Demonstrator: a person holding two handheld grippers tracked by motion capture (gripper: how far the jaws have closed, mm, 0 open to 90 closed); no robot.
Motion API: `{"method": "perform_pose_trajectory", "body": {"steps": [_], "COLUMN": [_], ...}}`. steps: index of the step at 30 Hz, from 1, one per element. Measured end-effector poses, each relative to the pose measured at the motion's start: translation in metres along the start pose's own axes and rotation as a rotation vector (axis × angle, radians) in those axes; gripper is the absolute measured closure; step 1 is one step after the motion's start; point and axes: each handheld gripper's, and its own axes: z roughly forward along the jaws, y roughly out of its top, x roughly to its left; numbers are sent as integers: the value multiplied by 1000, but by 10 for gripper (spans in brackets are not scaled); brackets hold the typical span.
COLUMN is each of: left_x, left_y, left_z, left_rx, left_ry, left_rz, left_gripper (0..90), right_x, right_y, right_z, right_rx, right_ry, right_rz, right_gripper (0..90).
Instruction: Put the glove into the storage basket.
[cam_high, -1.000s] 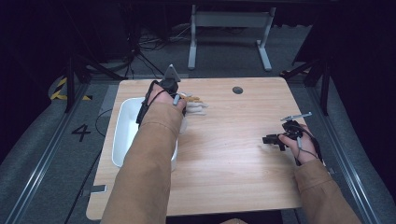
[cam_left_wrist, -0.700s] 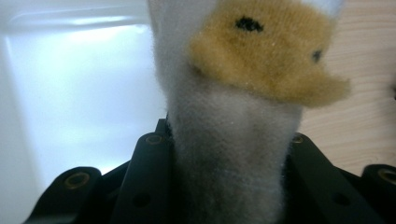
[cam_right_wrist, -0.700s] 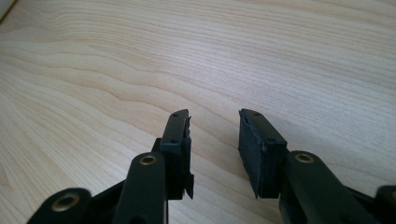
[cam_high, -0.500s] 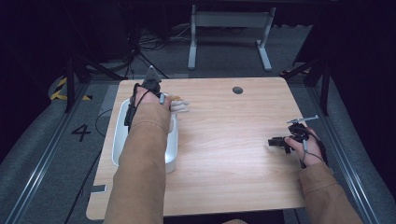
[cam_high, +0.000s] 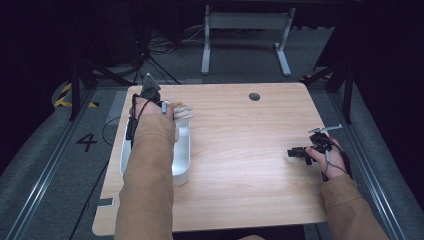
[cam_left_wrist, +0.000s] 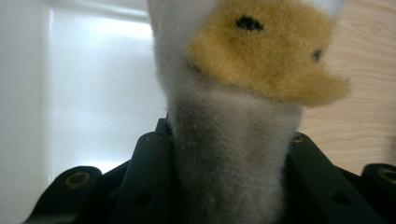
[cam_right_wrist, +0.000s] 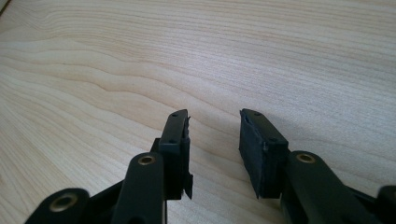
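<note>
The left hand-held gripper (cam_left_wrist: 229, 186) is clamping a grey-and-yellow plush duck (cam_left_wrist: 243, 93) at the white plastic bin's (cam_high: 181, 165) twelve o'clock rim; it should be centring before releasing. The right hand-held gripper (cam_right_wrist: 215, 140) is idling, jaws apart.

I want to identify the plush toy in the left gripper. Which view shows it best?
The left gripper view: the plush duck appears close up, grey fuzz and yellow bill, clamped between the jaws. The high view shows it small and blurred; the right gripper view faces bare table.

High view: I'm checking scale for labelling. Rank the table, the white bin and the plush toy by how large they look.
1. Wooden table, largest.
2. White bin, partly behind the sleeve.
3. Plush toy, smallest, mostly hidden by the left tool.
</note>
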Motion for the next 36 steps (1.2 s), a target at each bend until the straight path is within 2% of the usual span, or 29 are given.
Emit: {"method": "perform_pose_trajectory", "body": {"steps": [5,7,8,18,21,24,27,30,32,36], "left_x": [6,8,9,27,34,39,44,48,51,54], "left_y": [-1,-1,-2,-6,-8,-10,-12,-13,-14,-16], "left_z": [5,6,7,22,27,32,39,46,51,58], "left_rx": [13,24,28,25,25,22,24,31,44,46], "left_ry": [39,61,64,37,42,38,40,38,53,56], "left_rz": [-36,-33,-48,-98,-103,-127,-126,-148,-133,-147], "left_gripper": [694,694,694,694,693,693,693,693,692,692], "right_x": [-1,-1,-1,0,0,0,0,0,0,0], "right_y": [0,0,0,0,0,-1,-1,-1,-1,-1], "right_z": [0,0,0,1,1,1,1,1,1,1], "right_rx": [-6,-6,-6,-10,-9,-9,-10,-11,-11,-12], "right_ry": [0,1,1,0,3,2,2,4,10,15], "right_rz": [2,3,3,2,3,2,-1,-2,-3,-7], "right_gripper": [639,640,639,639,639,639,639,638,635,636]}}
